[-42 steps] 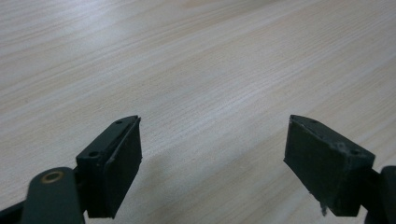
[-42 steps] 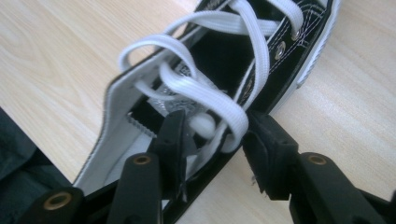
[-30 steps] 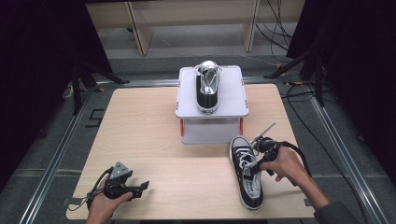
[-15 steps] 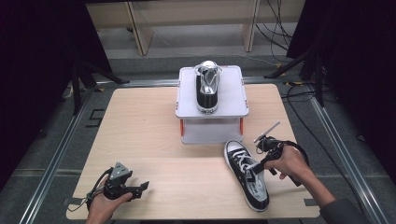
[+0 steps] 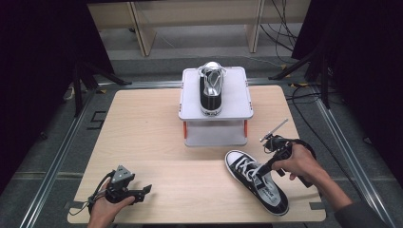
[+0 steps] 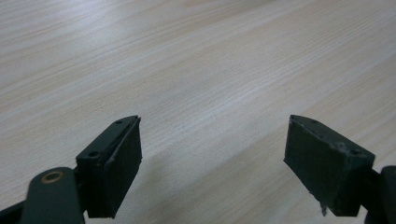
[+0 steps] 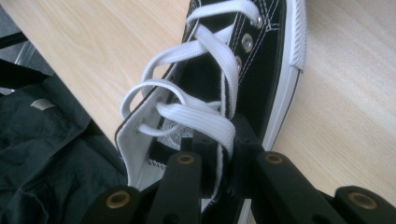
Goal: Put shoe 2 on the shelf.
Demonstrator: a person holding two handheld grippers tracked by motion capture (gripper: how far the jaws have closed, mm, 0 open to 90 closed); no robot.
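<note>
We judge that the step in hand is the moving of a loose shoe point(image 5: 257, 179) toward the small white stand point(image 5: 240, 108), where a matching shoe point(image 5: 211, 88) already rests on the upper shelf. The right hand-held gripper point(image 5: 263, 167) is clenched on the side wall of the loose shoe beside the laces point(image 7: 196, 109); in the right gripper view its jaws pinch the canvas edge between them. The left hand-held gripper point(image 5: 142, 191) is released, its jaws wide apart over bare worktop point(image 5: 142, 123), near the front left corner and well apart from everything. The loose shoe lies on the worktop at the front right, just before the stand. Its long axis runs diagonally: the white toe cap points to the stand and a little left, the heel to the front right edge. The next move, we think, calls for lifting it and turning it until it is parallel with the shoe on the stand.
</note>
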